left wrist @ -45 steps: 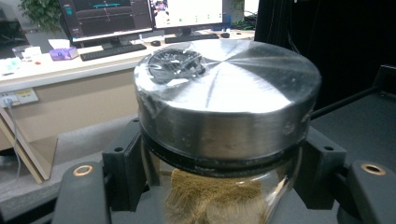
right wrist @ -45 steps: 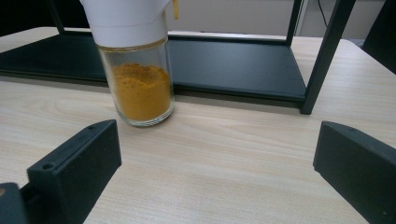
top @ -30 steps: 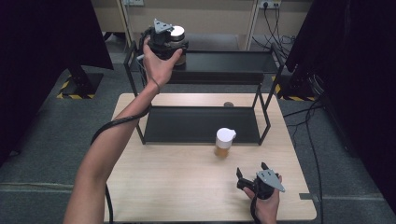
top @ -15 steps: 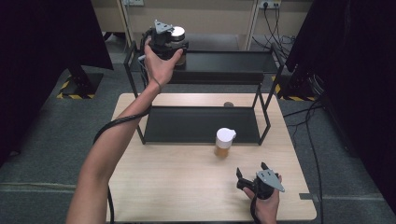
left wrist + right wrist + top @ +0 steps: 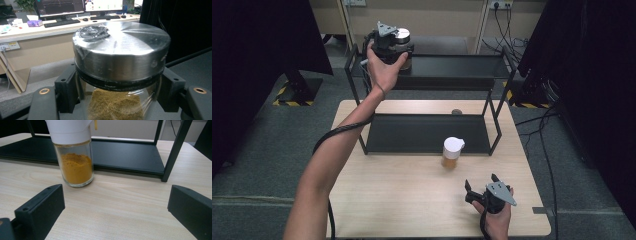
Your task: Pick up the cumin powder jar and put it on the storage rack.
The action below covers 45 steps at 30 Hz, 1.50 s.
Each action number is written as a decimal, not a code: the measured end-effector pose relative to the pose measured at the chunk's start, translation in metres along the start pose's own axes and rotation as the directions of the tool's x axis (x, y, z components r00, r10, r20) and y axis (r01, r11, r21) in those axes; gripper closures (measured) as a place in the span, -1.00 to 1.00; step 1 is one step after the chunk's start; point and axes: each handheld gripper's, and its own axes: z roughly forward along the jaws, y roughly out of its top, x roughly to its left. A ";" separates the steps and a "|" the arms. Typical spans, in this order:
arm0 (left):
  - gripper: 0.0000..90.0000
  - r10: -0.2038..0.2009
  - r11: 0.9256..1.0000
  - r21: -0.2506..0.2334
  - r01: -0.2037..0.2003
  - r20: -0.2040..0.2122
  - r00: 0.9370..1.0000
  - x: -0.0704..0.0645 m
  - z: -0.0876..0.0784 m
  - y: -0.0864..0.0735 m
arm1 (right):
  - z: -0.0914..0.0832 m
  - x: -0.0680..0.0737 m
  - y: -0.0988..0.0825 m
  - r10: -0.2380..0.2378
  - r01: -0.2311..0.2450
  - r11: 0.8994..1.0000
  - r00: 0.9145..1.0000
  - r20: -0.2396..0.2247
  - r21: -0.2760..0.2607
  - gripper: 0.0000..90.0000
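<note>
Left gripper (image 5: 398, 46) is clamped on a glass jar (image 5: 120, 82) with a metal lid (image 5: 120, 47), gripped just below the lid so the brown powder stays level. Jar is held at the left end of the rack's top shelf (image 5: 457, 67), probably for placing there. Right gripper (image 5: 484, 189) is parked on the table (image 5: 402, 195), jaws wide apart and empty, pointed at the white-capped spice jar (image 5: 75, 160) standing in front of the lower shelf (image 5: 125, 155), likely next.

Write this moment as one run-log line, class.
left gripper: shut on steel-lidded jar, at top shelf | right gripper: open, empty | white-capped jar: on table
</note>
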 end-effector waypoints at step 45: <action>-0.96 -0.002 1.000 -0.015 0.001 -0.085 0.996 -0.016 -0.006 0.002 | 0.000 0.000 -0.001 -0.006 0.006 1.000 1.000 -0.002 -0.004 -0.98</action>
